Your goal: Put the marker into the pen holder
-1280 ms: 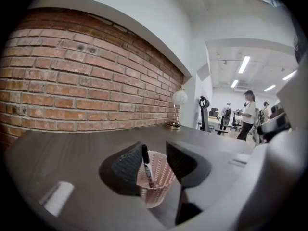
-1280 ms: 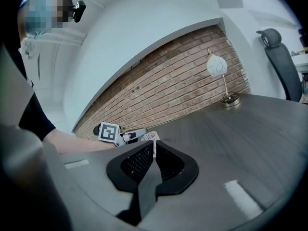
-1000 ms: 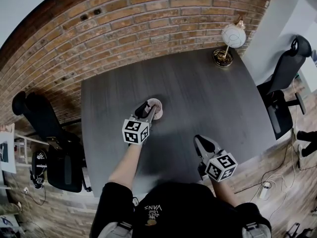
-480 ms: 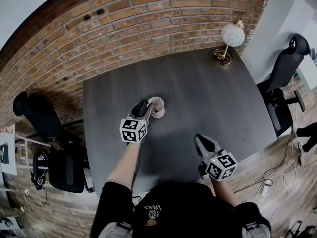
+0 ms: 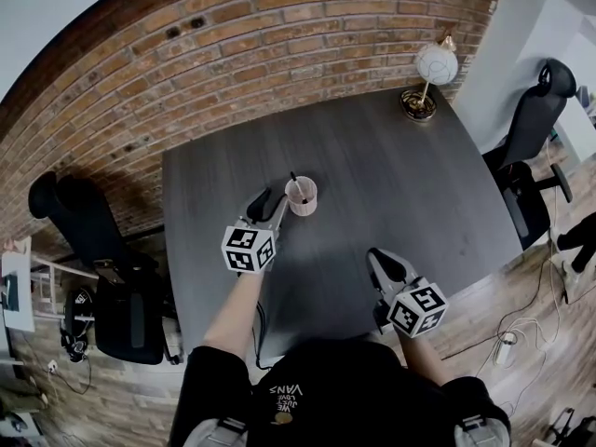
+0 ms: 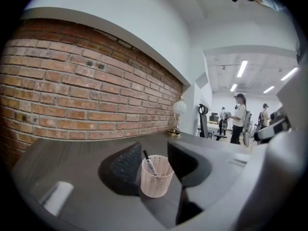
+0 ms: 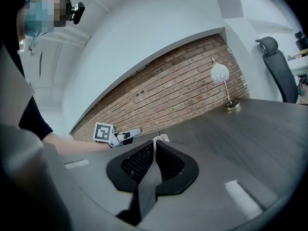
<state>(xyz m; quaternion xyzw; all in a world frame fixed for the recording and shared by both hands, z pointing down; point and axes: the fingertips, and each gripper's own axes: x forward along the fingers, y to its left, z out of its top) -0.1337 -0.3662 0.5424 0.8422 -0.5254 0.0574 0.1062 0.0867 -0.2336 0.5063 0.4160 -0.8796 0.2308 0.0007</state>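
Head view. A dark table [image 5: 391, 184] stands against a brick wall [image 5: 251, 45], with a globe lamp [image 5: 430, 73] at its far right corner. The pale mesh pen holder [image 5: 302, 196] stands upright left of the table's middle; the black marker [image 5: 296, 187] leans inside it, tip end upward. The left gripper [image 5: 271, 203] points at the holder, its fingers parted and their ends just beside the holder's near side. The right gripper [image 5: 380, 257] hovers nearer the person, well apart from the holder.

Left gripper view. The left gripper [image 6: 156, 159] has its jaws spread wide, and they grip nothing. The pen holder [image 6: 156, 179] stands just ahead, framed in the gap between them, with the marker [image 6: 149, 163] slanting against its rim. Whether either jaw touches the holder cannot be told.

Right gripper view. The right gripper [image 7: 154, 149] has its jaws pressed together with nothing between them. Beyond their ends appear the pen holder [image 7: 162, 138] and, to its left, the left gripper [image 7: 126, 135].
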